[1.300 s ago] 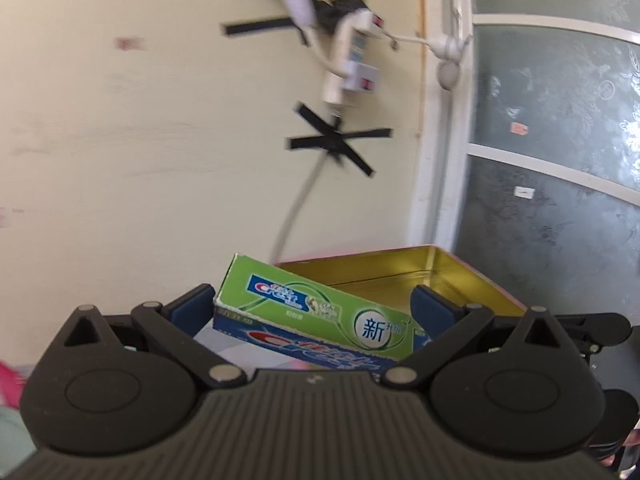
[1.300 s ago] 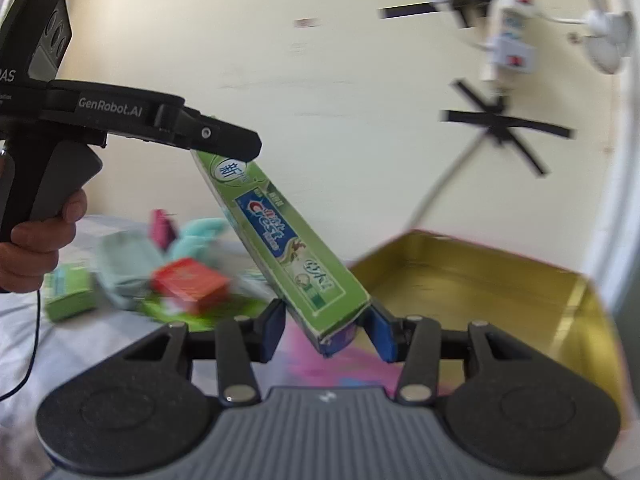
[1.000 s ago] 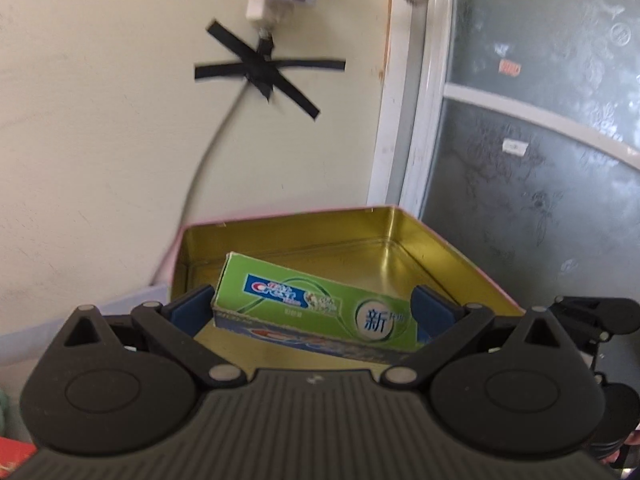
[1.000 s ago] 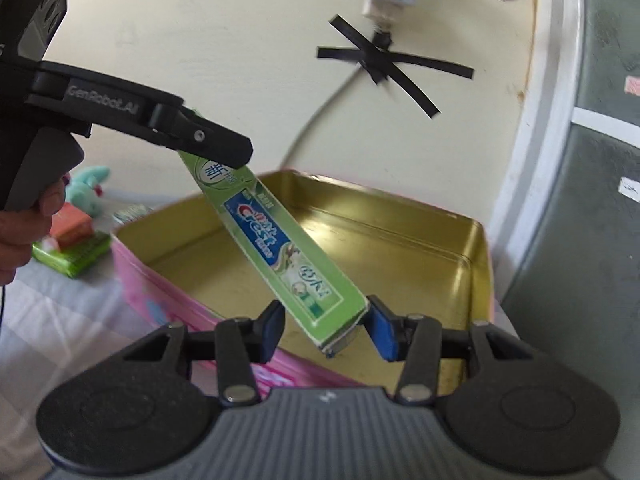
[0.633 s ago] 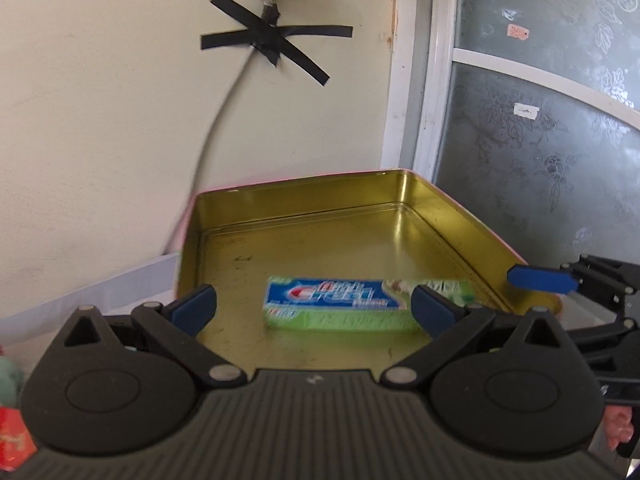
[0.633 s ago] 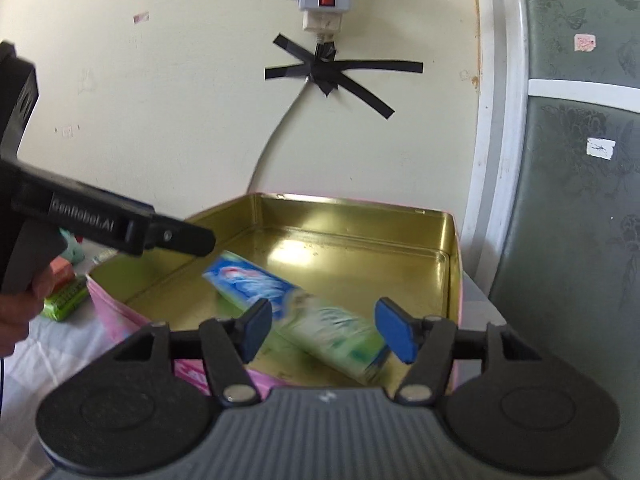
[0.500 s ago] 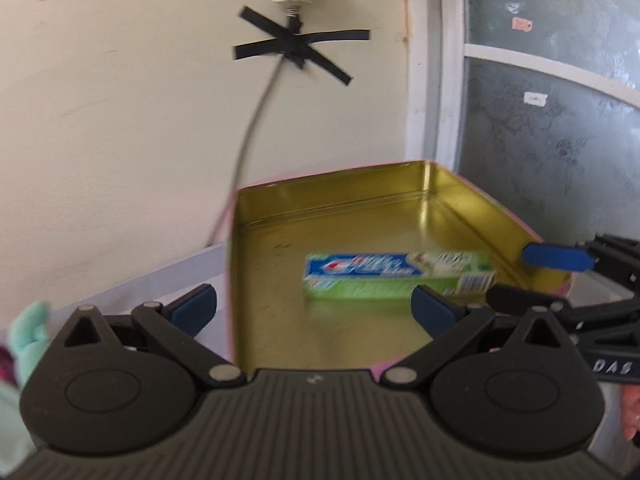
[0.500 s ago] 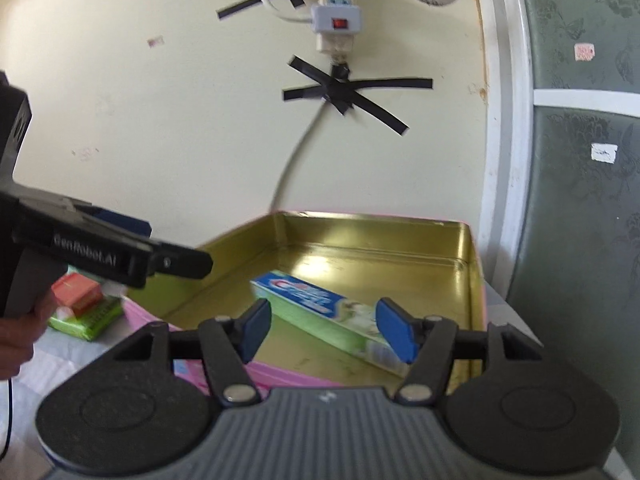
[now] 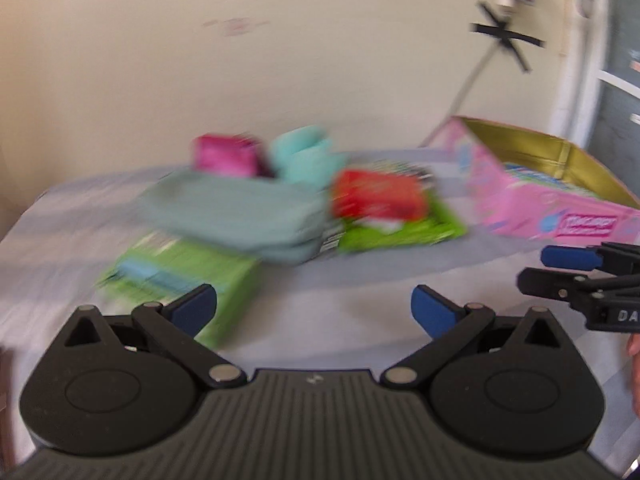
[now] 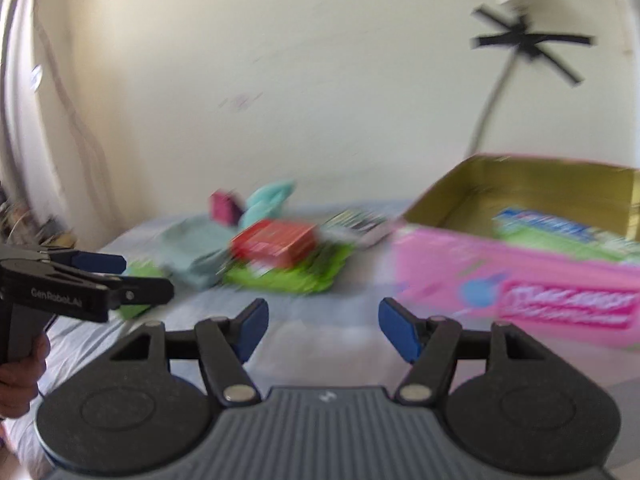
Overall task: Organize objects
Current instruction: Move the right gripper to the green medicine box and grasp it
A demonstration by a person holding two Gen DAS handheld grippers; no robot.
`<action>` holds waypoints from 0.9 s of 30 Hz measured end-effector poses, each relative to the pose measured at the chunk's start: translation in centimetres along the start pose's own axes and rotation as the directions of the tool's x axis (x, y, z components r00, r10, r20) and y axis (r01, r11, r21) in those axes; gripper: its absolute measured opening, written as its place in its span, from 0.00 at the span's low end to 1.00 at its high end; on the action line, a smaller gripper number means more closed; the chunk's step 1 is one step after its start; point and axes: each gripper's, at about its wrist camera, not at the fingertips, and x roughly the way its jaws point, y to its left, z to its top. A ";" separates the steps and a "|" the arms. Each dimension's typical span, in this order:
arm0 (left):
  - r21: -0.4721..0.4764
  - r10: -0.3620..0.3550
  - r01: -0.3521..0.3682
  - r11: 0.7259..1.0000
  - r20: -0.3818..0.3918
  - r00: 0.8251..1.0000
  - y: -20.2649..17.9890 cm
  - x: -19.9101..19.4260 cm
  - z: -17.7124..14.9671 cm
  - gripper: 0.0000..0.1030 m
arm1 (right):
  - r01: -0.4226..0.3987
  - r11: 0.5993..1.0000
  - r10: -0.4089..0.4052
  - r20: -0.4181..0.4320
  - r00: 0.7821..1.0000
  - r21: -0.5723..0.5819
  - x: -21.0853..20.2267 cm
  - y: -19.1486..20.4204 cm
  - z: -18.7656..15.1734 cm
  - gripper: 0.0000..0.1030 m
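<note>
The green toothpaste box (image 10: pixel 560 234) lies inside the pink tin with a gold inside (image 10: pixel 520 280), which also shows at the right of the left wrist view (image 9: pixel 552 216). My left gripper (image 9: pixel 314 308) is open and empty above the pale cloth, facing a blurred pile: a red box (image 9: pixel 376 196) on a green pack (image 9: pixel 404 232), a grey-green pouch (image 9: pixel 240 208), a green packet (image 9: pixel 180 268), a magenta item (image 9: pixel 226 156) and a teal toy (image 9: pixel 304 156). My right gripper (image 10: pixel 322 328) is open and empty, left of the tin.
The table is covered with a pale cloth (image 9: pixel 340 292) and stands against a cream wall. A cable taped with black crosses (image 10: pixel 528 46) runs down the wall behind the tin. A glass door (image 9: pixel 616 80) is at the far right.
Both grippers let go of the toothpaste box, which now lies in the tin. Both have swung left and back, away from the tin, and now face the pile of items.
</note>
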 end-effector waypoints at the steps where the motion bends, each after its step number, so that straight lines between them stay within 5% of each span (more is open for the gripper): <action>1: -0.012 0.033 -0.033 0.999 -0.006 0.999 1.8 -0.3 -0.4 1.00 | -0.026 0.999 0.025 -0.028 0.999 -0.024 1.0 1.4 -0.2 0.61; 4: -0.045 0.135 -0.135 0.990 -0.015 0.991 7.1 -0.5 -0.2 1.00 | -0.092 0.990 0.083 -0.088 0.993 -0.104 3.5 5.5 -0.4 0.61; 10: -0.126 0.187 -0.189 0.974 -0.030 0.982 14.5 2.2 2.0 1.00 | -0.199 0.965 0.169 -0.175 0.970 -0.171 8.2 12.3 -0.6 0.74; 15: -0.124 0.223 -0.227 0.966 -0.041 0.974 15.6 4.4 2.5 1.00 | -0.195 0.956 0.140 -0.242 0.960 -0.219 12.4 15.8 -0.4 0.75; 19: -0.153 0.196 -0.201 0.968 -0.045 0.980 16.3 5.4 2.5 1.00 | -0.178 0.962 0.123 -0.254 0.959 -0.206 14.5 16.5 0.0 0.88; 27: -0.170 0.159 -0.165 0.972 -0.048 0.986 16.9 6.5 2.7 1.00 | -0.153 0.955 0.088 -0.252 0.964 -0.252 16.8 18.3 0.5 0.90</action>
